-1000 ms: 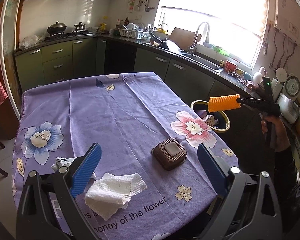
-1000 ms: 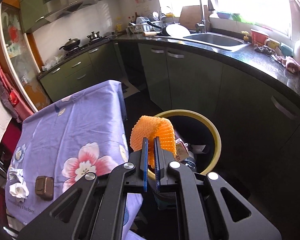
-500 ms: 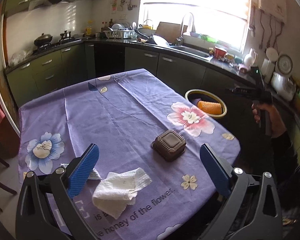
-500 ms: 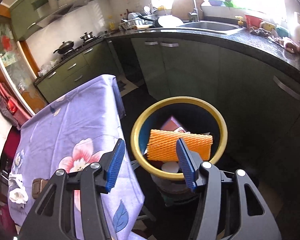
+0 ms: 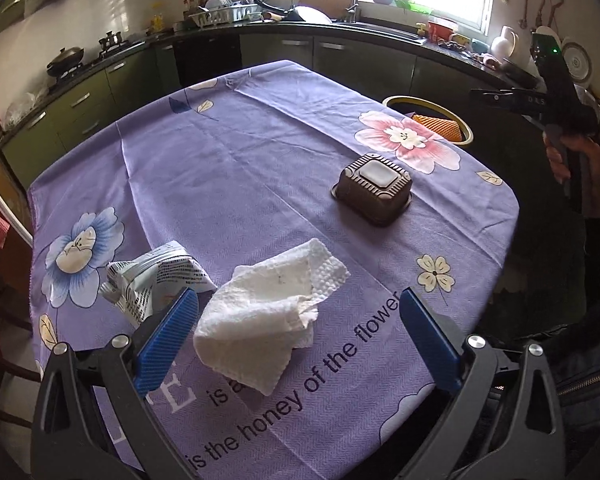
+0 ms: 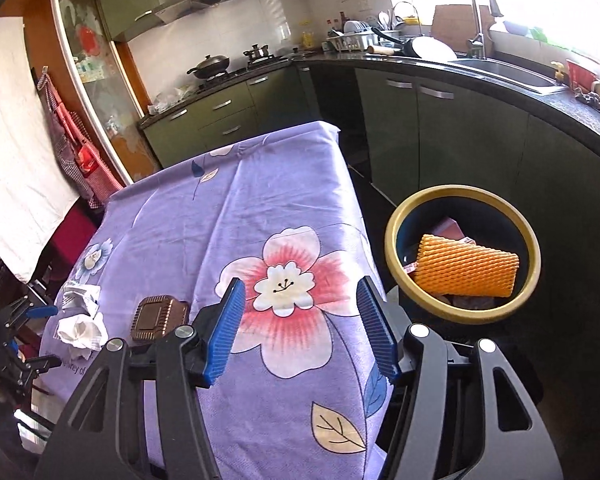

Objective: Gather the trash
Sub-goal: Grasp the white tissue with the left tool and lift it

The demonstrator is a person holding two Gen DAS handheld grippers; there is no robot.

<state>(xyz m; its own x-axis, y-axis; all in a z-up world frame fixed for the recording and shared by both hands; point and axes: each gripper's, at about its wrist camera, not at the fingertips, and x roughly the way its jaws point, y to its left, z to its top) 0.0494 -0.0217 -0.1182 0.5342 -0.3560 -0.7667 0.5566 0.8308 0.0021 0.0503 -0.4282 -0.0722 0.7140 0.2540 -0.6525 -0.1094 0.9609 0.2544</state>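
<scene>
A crumpled white paper towel lies on the purple tablecloth just ahead of my open, empty left gripper. A crumpled silver wrapper lies beside its left finger. A brown plastic tray sits upside down farther right. The yellow-rimmed trash bin stands off the table's right side with orange foam netting inside. My right gripper is open and empty above the table's edge by the pink flower. The towel, wrapper and tray also show in the right wrist view.
Dark green kitchen cabinets and a black counter with a sink run behind the bin. A stove with a wok is at the back left. The other hand-held gripper shows at the right of the left wrist view.
My right gripper opened and dropped the orange netting into the bin, then swung left over the table edge. My left gripper moved closer to the towel.
</scene>
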